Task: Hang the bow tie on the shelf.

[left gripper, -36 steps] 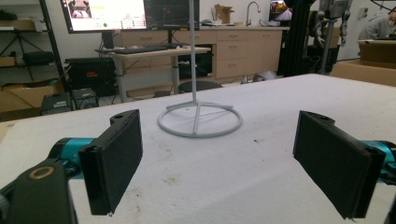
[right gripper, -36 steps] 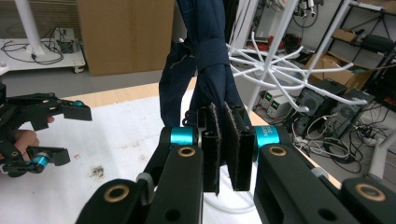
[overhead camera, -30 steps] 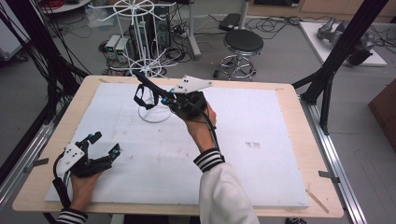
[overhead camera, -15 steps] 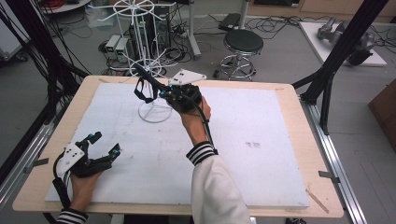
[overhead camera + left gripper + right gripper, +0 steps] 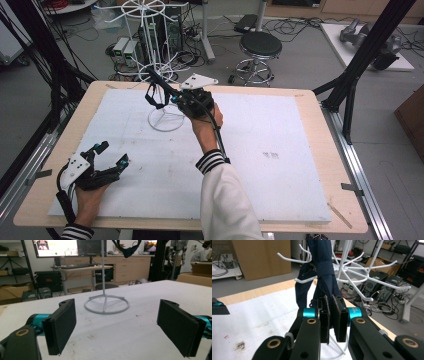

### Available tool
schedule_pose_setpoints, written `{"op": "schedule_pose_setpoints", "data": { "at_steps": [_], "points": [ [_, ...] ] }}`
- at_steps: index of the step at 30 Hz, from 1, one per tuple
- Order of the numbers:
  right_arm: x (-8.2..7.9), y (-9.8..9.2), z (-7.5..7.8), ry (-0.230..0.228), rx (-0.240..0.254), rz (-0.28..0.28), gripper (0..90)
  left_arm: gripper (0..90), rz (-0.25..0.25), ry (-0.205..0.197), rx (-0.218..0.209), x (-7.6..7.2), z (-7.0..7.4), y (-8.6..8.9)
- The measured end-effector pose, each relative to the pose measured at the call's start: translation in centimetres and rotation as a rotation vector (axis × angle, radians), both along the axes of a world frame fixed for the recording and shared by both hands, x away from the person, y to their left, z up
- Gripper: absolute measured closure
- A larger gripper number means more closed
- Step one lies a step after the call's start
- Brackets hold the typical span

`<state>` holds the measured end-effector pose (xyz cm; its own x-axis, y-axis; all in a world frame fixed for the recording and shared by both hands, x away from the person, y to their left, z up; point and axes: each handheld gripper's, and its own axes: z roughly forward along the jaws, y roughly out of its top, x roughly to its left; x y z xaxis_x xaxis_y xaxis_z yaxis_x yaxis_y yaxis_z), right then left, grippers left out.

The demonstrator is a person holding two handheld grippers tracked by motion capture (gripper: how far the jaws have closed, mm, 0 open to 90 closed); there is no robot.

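Observation:
A white wire rack stands on its ring base point(image 5: 166, 120) point(image 5: 107, 305) at the far left of the white board. My right gripper point(image 5: 169, 95) point(image 5: 331, 298) is above that base, shut on a dark navy fabric band point(image 5: 154, 97) point(image 5: 322, 270). The band hangs as a loop beside the rack's pole and lies against a white hook arm point(image 5: 304, 280); whether it rests on that arm I cannot tell. Its lower end shows high up in the left gripper view, dark band point(image 5: 127, 250). My left gripper point(image 5: 112, 153) point(image 5: 116, 325) rests low at the board's near left corner, open, with nothing between its pads.
The white board point(image 5: 280, 180) covers a wooden table point(image 5: 320, 107). The rack's upper hooks point(image 5: 145, 10) spread above the table's far edge. Behind the table on the floor are a black stool point(image 5: 260, 47), cables and computer boxes. Black frame legs point(image 5: 350, 80) stand at the right.
My right gripper has moved a little to the left and down toward the rack, carrying the navy band. The left gripper has kept still.

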<state>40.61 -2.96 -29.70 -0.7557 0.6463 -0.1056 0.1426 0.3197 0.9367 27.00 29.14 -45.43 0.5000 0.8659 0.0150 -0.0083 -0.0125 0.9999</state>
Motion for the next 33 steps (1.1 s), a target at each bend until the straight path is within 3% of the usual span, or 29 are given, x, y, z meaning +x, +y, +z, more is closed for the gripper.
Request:
{"op": "schedule_pose_setpoints", "data": {
  "at_steps": [10, 15, 17, 19, 25, 28, 33],
  "points": [
    [0.5, -0.1, -0.7, 0.034, -0.017, -0.016, 82.9, 16.2, 0.001, -0.002, -0.008, 0.0, 0.0, 0.0],
    [0.5, -0.2, -0.8, 0.037, -0.016, -0.025, 74.4, 16.2, 0.001, -0.004, -0.008, 0.0, 0.0, 0.0],
    [0.4, -0.3, -0.9, 0.032, -0.019, -0.027, 66.0, 16.2, 0.002, -0.004, -0.008, 0.0, 0.0, 0.0],
    [0.2, -0.3, -1.1, 0.028, -0.028, -0.052, 50.1, 16.2, 0.005, -0.002, -0.005, 0.0, 0.0, 0.0],
    [-0.5, -1.0, -1.5, 0.030, -0.024, -0.043, 28.9, 16.2, 0.008, 0.001, 0.001, 0.0, 0.0, -0.1],
    [-1.1, -1.5, -1.7, 0.046, -0.014, -0.076, 12.0, 16.2, 0.006, 0.000, 0.004, 0.0, 0.0, -0.1],
    [-2.9, -3.5, -1.8, 0.024, 0.015, -0.059, 10.4, 16.2, 0.006, -0.001, 0.002, 0.0, 0.0, 0.0]
  ]
}}
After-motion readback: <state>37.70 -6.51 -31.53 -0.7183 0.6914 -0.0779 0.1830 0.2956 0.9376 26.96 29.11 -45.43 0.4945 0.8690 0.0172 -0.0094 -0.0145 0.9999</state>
